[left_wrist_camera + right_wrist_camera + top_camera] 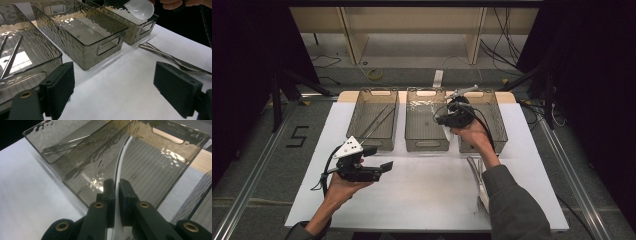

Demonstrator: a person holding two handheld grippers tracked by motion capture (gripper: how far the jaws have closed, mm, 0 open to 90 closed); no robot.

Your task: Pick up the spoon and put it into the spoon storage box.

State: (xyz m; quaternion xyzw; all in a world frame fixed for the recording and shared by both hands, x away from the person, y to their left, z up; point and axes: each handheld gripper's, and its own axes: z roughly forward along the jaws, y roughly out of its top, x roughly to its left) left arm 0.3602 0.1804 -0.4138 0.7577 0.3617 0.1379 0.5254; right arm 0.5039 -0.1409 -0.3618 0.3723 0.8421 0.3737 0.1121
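The left gripper (384, 167) hovers over the white table (422, 190), its jaws wide apart with nothing between them. Beyond it stand 3 smoky bins: the left bin (374, 120) holds thin metal sticks. Over the middle bin (426, 120), the right gripper (116, 187) is clamped on a white plastic spoon (140, 8). Metal cutlery (172, 60) lies on the table near the right forearm.
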